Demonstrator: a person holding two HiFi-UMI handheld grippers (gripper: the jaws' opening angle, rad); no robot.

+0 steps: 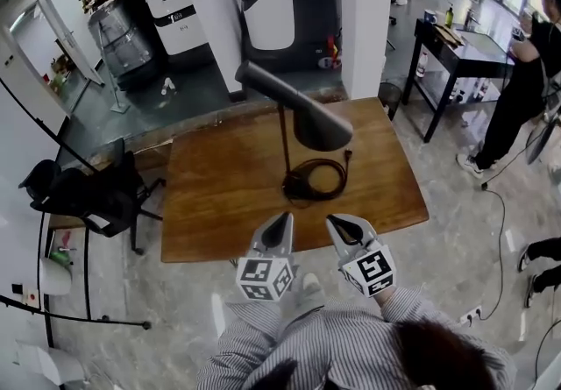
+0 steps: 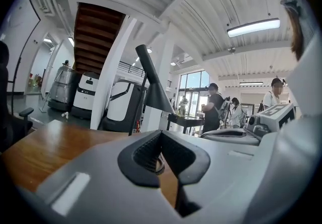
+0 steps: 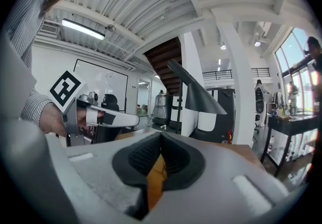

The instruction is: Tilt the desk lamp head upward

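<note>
- A brown wooden table stands on a pale, veined floor in a big open hall with white ceiling beams.
- The lamp stands near the table's middle, a little toward the right edge. Its dark cone head slopes down to the right from a thin upright stem.
- A black cord lies coiled at the foot of the stem.
- The left gripper reaches in over the near edge. Its jaws are closed and grip nothing.
- The right gripper is just beside it, also over the near edge. Its pads meet, with only the wood showing through the slit below them.
- Both grippers point at the lamp, and only bare wood lies between them and the cord.
- A black chair sits off the left edge.
- A white pillar rises just past the far right corner.
- Beyond it a person in black stands at a dark desk.
- A steel tank and a white machine stand far back on the left.
- A brown staircase climbs behind them.
</note>
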